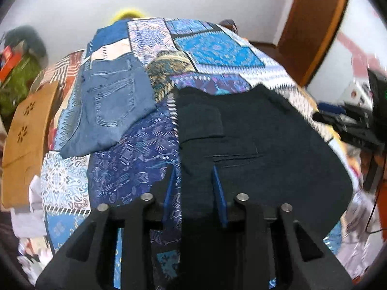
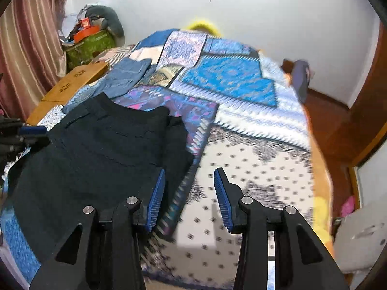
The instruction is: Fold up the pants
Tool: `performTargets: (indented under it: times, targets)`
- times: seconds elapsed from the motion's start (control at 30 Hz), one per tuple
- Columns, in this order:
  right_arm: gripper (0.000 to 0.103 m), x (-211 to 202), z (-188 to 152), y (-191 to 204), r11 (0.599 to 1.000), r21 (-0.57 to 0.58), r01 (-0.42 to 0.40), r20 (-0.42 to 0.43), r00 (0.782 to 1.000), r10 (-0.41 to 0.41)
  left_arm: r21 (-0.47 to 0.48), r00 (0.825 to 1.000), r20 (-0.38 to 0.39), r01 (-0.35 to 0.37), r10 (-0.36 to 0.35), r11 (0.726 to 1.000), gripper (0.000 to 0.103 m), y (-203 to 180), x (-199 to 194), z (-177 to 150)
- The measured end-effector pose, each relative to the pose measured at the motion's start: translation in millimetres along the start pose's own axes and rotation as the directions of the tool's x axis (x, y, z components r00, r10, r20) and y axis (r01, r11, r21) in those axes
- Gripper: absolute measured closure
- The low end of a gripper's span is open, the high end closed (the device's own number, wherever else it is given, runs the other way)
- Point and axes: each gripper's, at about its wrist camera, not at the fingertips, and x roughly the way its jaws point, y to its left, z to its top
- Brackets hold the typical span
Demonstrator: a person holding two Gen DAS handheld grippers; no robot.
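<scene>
- Your left gripper (image 1: 194,191) sits at the lower centre of its frame with its blue-padded fingers (image 1: 219,195) spread apart, clamping nothing.
- The dark navy fabric pants (image 1: 254,149) lie flat on the blue patchwork-print bedspread (image 1: 217,50), filling the centre and right of the left view; their near left edge runs down between your left fingers.
- Your right gripper (image 2: 189,198) is at the lower centre of its frame, fingers (image 2: 222,198) wide apart and gripping nothing.
- In the right view the dark pants (image 2: 96,154) fill the left half of the frame; their right edge lies just behind the left-hand finger, while the gap between the fingers shows only bedspread (image 2: 241,169).
- Folded light-blue denim jeans (image 1: 111,104) lie in the upper left of the left view, apart from the dark pants.
- A tan wooden panel with flower cut-outs (image 1: 26,130) stands at the left edge.
</scene>
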Motion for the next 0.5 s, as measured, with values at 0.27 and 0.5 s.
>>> performTargets:
  times: [0.27, 0.5]
  targets:
    - [0.033, -29, -16, 5, 0.996, 0.053, -0.069, 0.016, 0.998, 0.068, -0.01, 0.995, 0.075, -0.057, 0.058, 0.998, 0.02, 7, -21, 7]
    - [0.024, -2, -37, 13, 0.967, 0.186, -0.176, -0.042, 0.981, 0.187, -0.048, 0.997, -0.073, 0.016, -0.02, 0.999, 0.02, 15, 15, -1]
